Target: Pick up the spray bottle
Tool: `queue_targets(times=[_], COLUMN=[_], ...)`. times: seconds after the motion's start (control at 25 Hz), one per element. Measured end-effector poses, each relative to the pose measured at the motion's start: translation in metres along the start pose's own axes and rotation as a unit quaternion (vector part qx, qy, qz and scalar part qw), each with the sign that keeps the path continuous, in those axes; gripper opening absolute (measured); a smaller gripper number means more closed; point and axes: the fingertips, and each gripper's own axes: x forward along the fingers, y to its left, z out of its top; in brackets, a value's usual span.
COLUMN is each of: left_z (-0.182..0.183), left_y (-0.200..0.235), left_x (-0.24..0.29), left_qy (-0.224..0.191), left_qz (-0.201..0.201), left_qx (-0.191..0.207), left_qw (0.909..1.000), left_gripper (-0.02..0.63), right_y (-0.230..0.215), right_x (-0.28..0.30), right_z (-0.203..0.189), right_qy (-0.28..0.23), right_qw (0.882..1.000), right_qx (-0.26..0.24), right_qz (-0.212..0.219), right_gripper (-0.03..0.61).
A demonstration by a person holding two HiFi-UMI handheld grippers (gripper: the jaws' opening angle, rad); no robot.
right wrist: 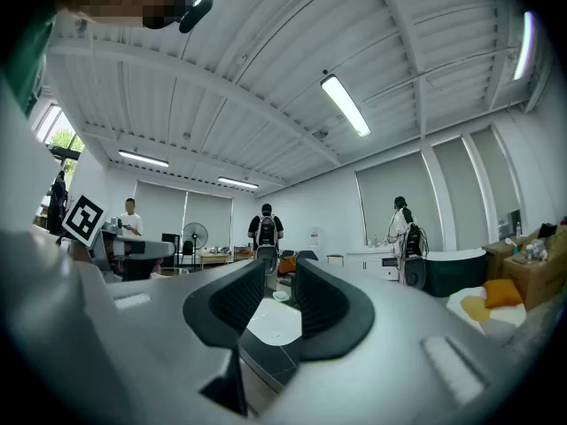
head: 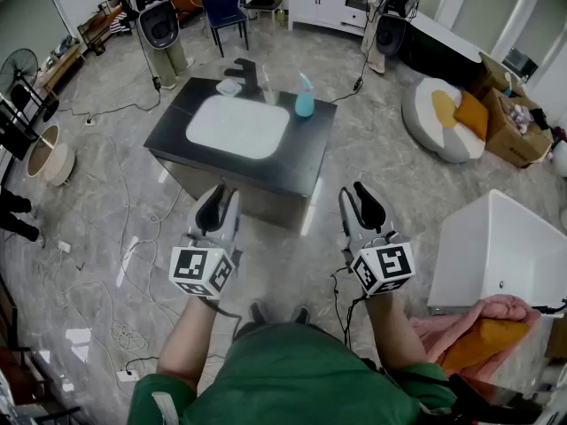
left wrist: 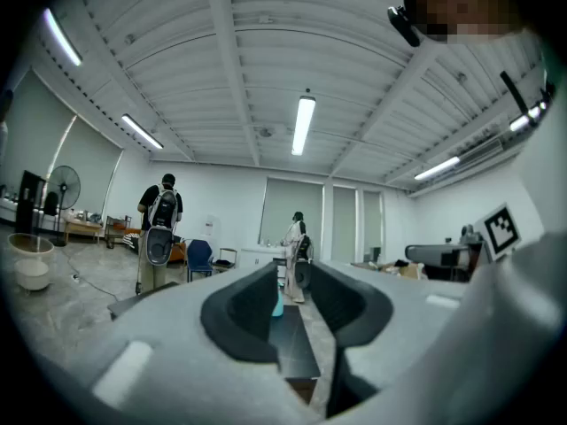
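The teal spray bottle stands upright at the far right edge of a black table, beside a white mat. Both grippers hover in the air short of the table's near edge, well away from the bottle. My left gripper points at the near left part of the table, my right gripper at the floor past its near right corner. Each has a narrow gap between its jaws and holds nothing. In the left gripper view the bottle shows through the gap of the gripper. The right gripper frames the mat.
A small white dish and a black object sit at the table's far edge. A white box with pink cloth stands near right. A beanbag, a person, a blue chair and floor cables surround the table.
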Motion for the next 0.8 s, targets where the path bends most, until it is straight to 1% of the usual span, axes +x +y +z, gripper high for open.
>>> queue_targets(times=[0.36, 0.52, 0.64, 0.8], left_z=[0.002, 0.003, 0.006, 0.009], left_y=[-0.002, -0.009, -0.014, -0.016], left_x=[-0.001, -0.004, -0.008, -0.017], left_qy=[-0.001, -0.005, -0.01, -0.017], left_qz=[0.004, 0.009, 0.016, 0.028], left_qx=[0.001, 0.002, 0.005, 0.006], left_qw=[1.0, 0.9999, 0.9998, 0.9994], left_gripper=[0.112, 0.112, 0.113, 0.114], right_y=[-0.001, -0.004, -0.008, -0.012], right_x=[-0.003, -0.009, -0.013, -0.015], right_z=[0.002, 0.003, 0.005, 0.006], right_qy=[0.0, -0.01, -0.015, -0.015], right_qw=[1.0, 1.0, 1.0, 1.0], right_qx=[-0.002, 0.009, 0.017, 0.015], right_qz=[0.002, 0.007, 0.011, 0.016], right_gripper=[0.107, 0.107, 0.106, 0.106])
